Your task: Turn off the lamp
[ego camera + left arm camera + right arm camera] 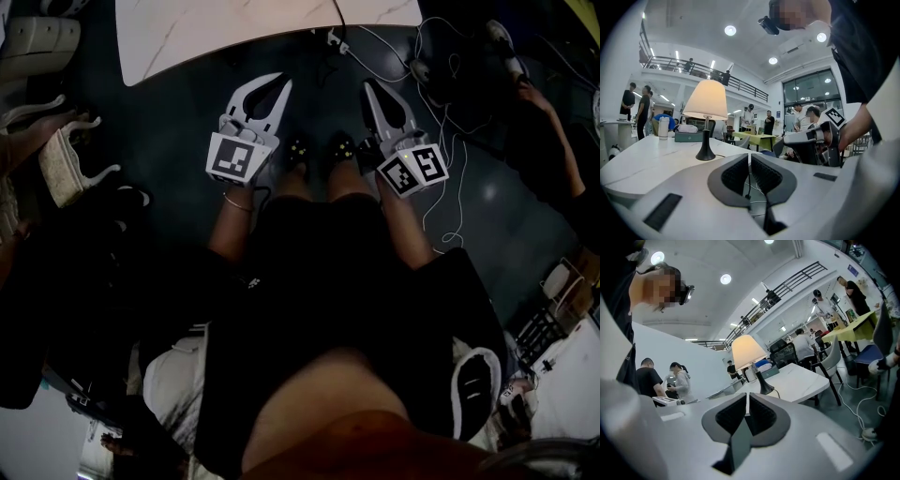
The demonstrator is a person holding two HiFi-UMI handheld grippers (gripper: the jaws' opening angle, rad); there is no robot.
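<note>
The lamp (705, 101) stands lit on a white marble table (642, 161), with a cream shade and a black flared base. The right gripper view shows the same lamp (748, 351) ahead on the table (801, 380), with its cord running off the base. In the head view only the table's near edge (234, 37) shows, and the lamp is out of frame. My left gripper (279, 84) and right gripper (368, 86) hang side by side over the dark floor, short of the table. Both are shut with nothing between their jaws. Neither touches the lamp.
A teal box (688, 136) and a white cup (663, 127) sit behind the lamp. White cables (441, 122) trail over the floor on the right. A cushioned white chair (66, 159) stands at the left, and more chairs (834, 357) stand beside the table. Several people stand in the background.
</note>
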